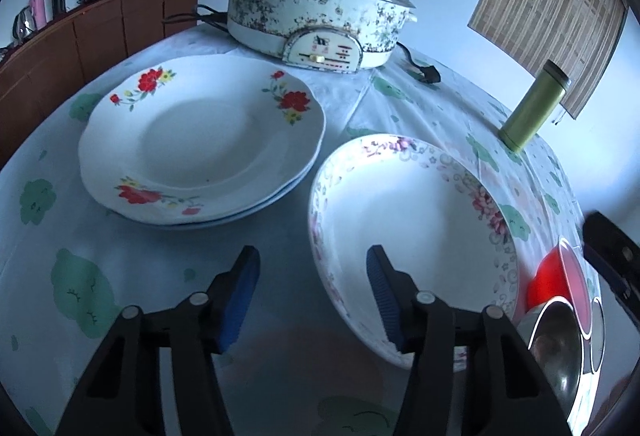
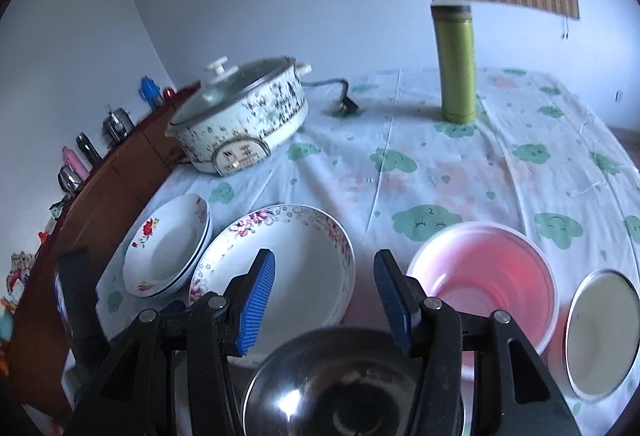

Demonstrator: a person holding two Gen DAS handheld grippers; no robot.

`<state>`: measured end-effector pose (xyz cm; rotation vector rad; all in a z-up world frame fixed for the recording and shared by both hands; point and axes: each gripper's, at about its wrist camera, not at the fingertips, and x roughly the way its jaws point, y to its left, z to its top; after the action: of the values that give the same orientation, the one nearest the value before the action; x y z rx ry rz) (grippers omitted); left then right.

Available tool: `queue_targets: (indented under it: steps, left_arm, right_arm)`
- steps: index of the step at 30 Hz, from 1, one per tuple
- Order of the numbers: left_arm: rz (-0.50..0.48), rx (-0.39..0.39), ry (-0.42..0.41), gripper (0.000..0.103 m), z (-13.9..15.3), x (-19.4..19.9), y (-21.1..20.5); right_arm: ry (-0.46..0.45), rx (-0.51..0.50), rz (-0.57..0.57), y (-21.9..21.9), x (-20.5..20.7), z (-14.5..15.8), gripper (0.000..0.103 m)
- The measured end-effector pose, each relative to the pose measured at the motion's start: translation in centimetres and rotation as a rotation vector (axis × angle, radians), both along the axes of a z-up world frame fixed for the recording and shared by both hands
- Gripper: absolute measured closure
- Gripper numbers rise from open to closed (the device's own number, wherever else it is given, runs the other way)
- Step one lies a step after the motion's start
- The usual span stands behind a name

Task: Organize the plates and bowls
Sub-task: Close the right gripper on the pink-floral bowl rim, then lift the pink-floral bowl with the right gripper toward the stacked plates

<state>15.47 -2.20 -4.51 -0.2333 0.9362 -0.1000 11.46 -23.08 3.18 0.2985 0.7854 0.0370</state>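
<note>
on the tablecloth [image 2: 420,163] | left claw [image 1: 312,288] straddles floral bowl [image 1: 408,220] rim, unclamped | right claw [image 2: 324,292] half-open, empty

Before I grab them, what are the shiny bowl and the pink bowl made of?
Shiny bowl: looks like polished steel, mirror reflections inside. Pink bowl: probably plastic, with a thin, slightly translucent wall and a soft sheen, though that is less certain.

Both the left gripper [image 1: 312,300] and the right gripper [image 2: 325,302] have 2 black plastic fingers with triangular cut-outs, round silver pivot pins, and ribbed blue pads [image 2: 256,306] on the inner faces
</note>
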Motion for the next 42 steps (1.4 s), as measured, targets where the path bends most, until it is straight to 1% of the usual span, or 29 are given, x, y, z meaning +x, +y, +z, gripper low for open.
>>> queue_targets:
  steps: [2, 6, 9, 11, 12, 16, 18, 21, 25, 28, 31, 36, 39, 42]
  left_arm:
    - [-0.010, -0.003, 0.008, 0.051, -0.1, 0.1, -0.1]
    - [-0.032, -0.033, 0.016, 0.058, -0.2, 0.2, -0.4]
    - [-0.043, -0.053, 0.020, 0.062, -0.3, 0.4, -0.5]
    - [-0.050, -0.064, 0.028, 0.064, -0.4, 0.5, -0.5]
    - [-0.055, -0.071, 0.033, 0.066, -0.5, 0.6, -0.6]
    - [-0.059, -0.097, 0.040, 0.067, -0.7, 0.8, -0.6]
    - [-0.061, -0.118, 0.048, 0.072, -0.8, 1.0, -0.5]
    - [-0.060, -0.119, 0.046, 0.072, -0.8, 1.0, -0.5]
    - [-0.058, -0.119, 0.042, 0.072, -0.8, 1.0, -0.5]
    - [-0.059, -0.128, 0.044, 0.072, -0.9, 1.1, -0.4]
    - [-0.058, -0.130, 0.045, 0.072, -0.9, 1.1, -0.4]
    - [-0.046, -0.183, 0.054, 0.072, -1.0, 1.2, 0.1]
    - [-0.063, -0.162, 0.047, 0.072, -1.0, 1.1, -0.5]
    - [-0.070, -0.149, 0.044, 0.072, -0.9, 1.0, -0.7]
  right_arm:
    - [0.076, 0.007, 0.026, -0.2, 1.9, -0.5, 0.049]
    - [0.159, 0.004, 0.021, -0.7, 4.4, -1.8, 0.049]
    - [0.229, -0.007, 0.031, -1.0, 6.0, -3.3, 0.069]
    - [0.274, 0.013, 0.050, -1.2, 7.3, -4.0, 0.070]
    - [0.284, 0.019, 0.055, -1.2, 7.6, -4.2, 0.070]
    - [0.321, 0.038, 0.073, -1.3, 9.0, -4.8, 0.070]
    - [0.344, 0.029, 0.087, -1.2, 9.5, -5.1, 0.070]
    - [0.358, 0.024, 0.090, -1.3, 9.9, -5.6, 0.070]
    - [0.381, 0.063, 0.089, -1.7, 10.3, -6.5, 0.070]
    - [0.404, 0.059, 0.099, -1.5, 10.6, -7.1, 0.075]
    - [0.421, 0.102, 0.114, -1.5, 10.7, -7.6, 0.077]
    - [0.432, 0.099, 0.124, -1.3, 10.7, -7.8, 0.078]
    - [0.440, 0.083, 0.135, -0.9, 10.9, -7.8, 0.078]
    - [0.436, 0.029, 0.139, -0.3, 10.7, -7.6, 0.079]
